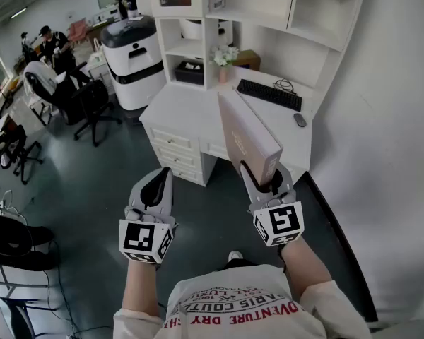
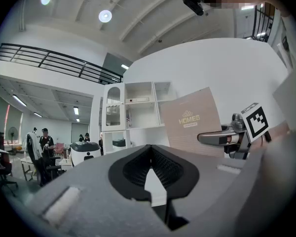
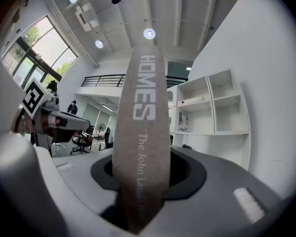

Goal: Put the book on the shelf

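In front of the white counter [image 1: 191, 108] with its hutch of shelves, the book [image 1: 249, 136] stands up out of the right gripper [image 1: 265, 181], clear of the counter and leaning forward toward the hutch. The right gripper view shows the jaws pressed on the two covers at the book's lower end, with the spine facing the camera. That makes the grip a pinch low on a tall, top-heavy load. The left gripper [image 1: 160, 179] hangs just to the left of it, jaws together on nothing.

The step in hand looks like the carry to the shelf [image 1: 324, 9]; no placing has begun. To do it well, the book should stay near upright, so its weight does not swing it round in the pads. It should also travel high enough to pass over the keyboard [image 1: 268, 94] and the flowers [image 1: 224, 55]. The open compartment at the upper right seems the roomiest target. The book's lower edge should land on the board before the jaws part. The free left gripper could steady the upper cover, since a book released while tilted would likely topple.
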A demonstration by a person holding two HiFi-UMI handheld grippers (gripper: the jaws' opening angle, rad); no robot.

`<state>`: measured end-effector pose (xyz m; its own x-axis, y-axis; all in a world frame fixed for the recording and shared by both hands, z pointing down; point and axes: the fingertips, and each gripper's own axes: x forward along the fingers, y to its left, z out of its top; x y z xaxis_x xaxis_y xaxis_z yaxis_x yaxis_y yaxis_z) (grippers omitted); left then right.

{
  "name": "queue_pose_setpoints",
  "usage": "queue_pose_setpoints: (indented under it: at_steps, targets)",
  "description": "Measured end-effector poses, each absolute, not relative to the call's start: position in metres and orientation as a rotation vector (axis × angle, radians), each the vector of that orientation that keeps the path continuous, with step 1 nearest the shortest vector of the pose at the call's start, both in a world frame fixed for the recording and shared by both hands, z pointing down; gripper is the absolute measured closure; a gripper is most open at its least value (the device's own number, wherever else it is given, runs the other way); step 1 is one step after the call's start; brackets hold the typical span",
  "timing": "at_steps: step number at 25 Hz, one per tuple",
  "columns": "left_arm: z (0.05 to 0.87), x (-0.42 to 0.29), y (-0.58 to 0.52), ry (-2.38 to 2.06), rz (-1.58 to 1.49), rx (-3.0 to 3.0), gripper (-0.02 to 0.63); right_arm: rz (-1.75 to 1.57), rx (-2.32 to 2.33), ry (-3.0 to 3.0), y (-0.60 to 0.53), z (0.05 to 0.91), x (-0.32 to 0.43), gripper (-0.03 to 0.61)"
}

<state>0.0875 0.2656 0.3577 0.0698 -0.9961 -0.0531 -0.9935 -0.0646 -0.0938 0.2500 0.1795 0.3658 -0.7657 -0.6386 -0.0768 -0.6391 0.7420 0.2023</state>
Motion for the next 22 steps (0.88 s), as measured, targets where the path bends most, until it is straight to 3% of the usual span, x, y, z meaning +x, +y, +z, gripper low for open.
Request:
queue_pose_setpoints:
  at_steps: [22]
  targets:
    - [0.379,0.032,0.252,2.15,-0.04,-2.183,0.609,0.27,-1.022,2.942,0.141,0.382,0.199,0.403]
